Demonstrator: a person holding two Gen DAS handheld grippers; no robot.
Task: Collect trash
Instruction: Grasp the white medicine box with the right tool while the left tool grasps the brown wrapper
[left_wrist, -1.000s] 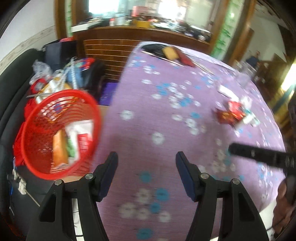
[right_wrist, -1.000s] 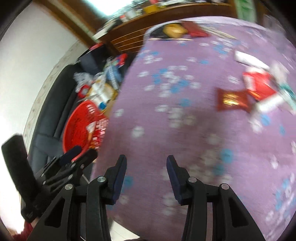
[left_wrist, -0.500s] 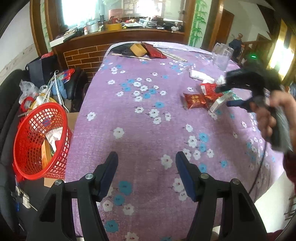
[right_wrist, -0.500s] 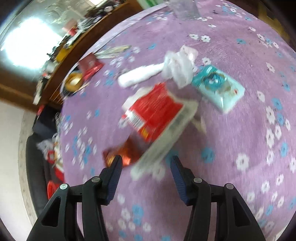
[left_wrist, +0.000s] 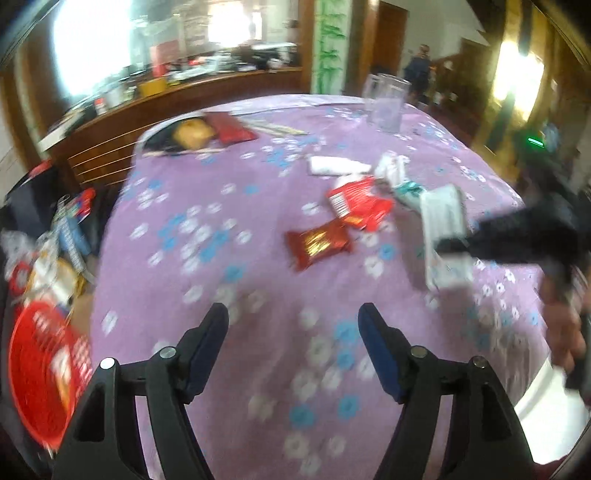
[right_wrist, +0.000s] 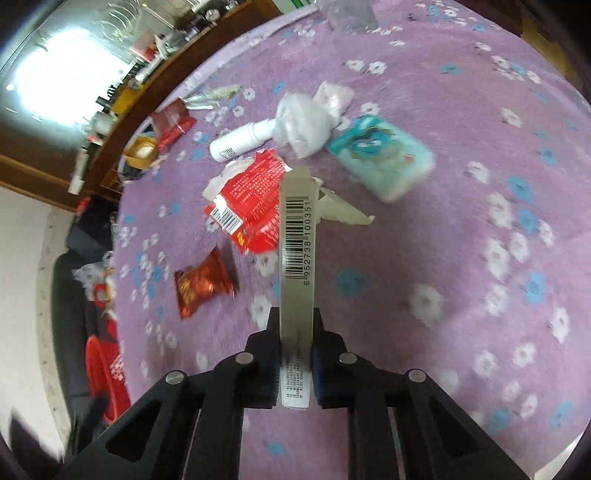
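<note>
My right gripper (right_wrist: 294, 325) is shut on a flat white carton (right_wrist: 297, 236) with a barcode and holds it above the purple flowered tablecloth (right_wrist: 461, 258); it also shows in the left wrist view (left_wrist: 443, 236). Behind the carton lie a torn red wrapper (right_wrist: 251, 199), a dark red snack packet (right_wrist: 201, 282), a teal tissue pack (right_wrist: 380, 155), a white bottle (right_wrist: 240, 142) and crumpled clear plastic (right_wrist: 303, 122). My left gripper (left_wrist: 293, 328) is open and empty over the near cloth. A red basket (left_wrist: 40, 369) with trash stands left of the table.
A clear glass jug (left_wrist: 386, 101) stands at the far table edge. A yellow box (left_wrist: 194, 133) and a red pouch (left_wrist: 231, 127) lie far left. A black sofa with bags (left_wrist: 55, 229) is beside the basket. A wooden counter (left_wrist: 166, 99) runs behind.
My right gripper has shut on the white carton and lifted it off the cloth. My left gripper has swung to face the trash pile, with the basket now at the lower left.
</note>
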